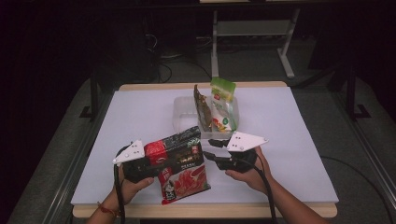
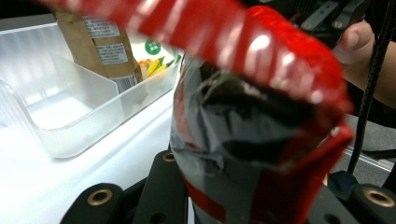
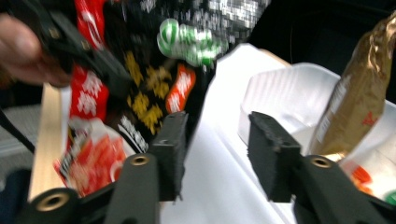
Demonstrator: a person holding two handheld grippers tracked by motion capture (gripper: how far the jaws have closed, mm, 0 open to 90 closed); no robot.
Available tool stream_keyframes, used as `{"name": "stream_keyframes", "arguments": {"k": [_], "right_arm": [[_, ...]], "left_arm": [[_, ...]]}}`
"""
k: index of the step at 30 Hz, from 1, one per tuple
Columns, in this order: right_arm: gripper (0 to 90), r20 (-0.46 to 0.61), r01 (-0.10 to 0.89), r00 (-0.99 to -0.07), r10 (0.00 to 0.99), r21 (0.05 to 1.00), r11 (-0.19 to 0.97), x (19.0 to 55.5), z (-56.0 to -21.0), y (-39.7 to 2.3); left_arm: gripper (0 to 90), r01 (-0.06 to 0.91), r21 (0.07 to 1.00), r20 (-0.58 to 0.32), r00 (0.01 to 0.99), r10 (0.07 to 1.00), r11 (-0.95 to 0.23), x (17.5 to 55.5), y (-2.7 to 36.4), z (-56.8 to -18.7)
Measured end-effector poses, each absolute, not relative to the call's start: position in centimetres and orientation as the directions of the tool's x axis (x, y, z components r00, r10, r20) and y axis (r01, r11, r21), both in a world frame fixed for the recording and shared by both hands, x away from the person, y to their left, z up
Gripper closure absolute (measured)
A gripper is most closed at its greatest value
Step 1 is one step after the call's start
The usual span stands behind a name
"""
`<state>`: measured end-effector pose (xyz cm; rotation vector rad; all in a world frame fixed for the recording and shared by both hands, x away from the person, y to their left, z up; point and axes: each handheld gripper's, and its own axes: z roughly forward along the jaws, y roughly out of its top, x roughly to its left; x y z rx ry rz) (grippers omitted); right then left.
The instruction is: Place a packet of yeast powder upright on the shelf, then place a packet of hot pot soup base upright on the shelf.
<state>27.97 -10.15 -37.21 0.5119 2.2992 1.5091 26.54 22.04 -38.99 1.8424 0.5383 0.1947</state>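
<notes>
High view shows the left gripper [image 1: 154, 164] clenched on the left edge of the crinkly red-and-black foil snack bag [image 1: 180, 163], held upright at lower centre, while the right gripper [image 1: 211, 148] stands released just beside the bag's right edge, nothing between its jaws. To do the step well I would carry the bag upward in the frame to the clear plastic bin [image 1: 183, 116], whose left half looks free; the brown packet [image 1: 202, 106] and green-topped packet [image 1: 223, 105] crowd its right side, the white table [image 1: 289, 140] leaving room around
</notes>
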Motion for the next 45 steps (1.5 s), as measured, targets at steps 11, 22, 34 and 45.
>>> {"name": "stream_keyframes", "arguments": {"k": [11,22,34,45], "right_arm": [[32.3,-0.209,0.151,-0.81,0.548,0.828,0.539,28.2,-39.2,-14.2],[22.1,-0.172,0.293,-0.643,0.746,0.845,0.447,28.2,-40.9,-21.7],[21.7,-0.11,0.35,-0.564,0.819,0.865,0.358,29.2,-41.6,-24.3],[21.8,-0.078,0.364,-0.575,0.814,0.867,0.34,29.3,-42.0,-24.4]], "left_arm": [[78.2,0.276,0.932,-0.152,0.887,0.437,-0.234,26.8,22.0,-38.5],[80.4,0.261,0.937,-0.136,0.885,0.445,-0.232,26.8,21.7,-37.6],[83.3,0.248,0.942,-0.112,0.867,0.485,-0.225,26.7,21.9,-37.1],[83.7,0.215,0.953,-0.074,0.849,0.524,-0.213,26.6,22.2,-36.2]]}}
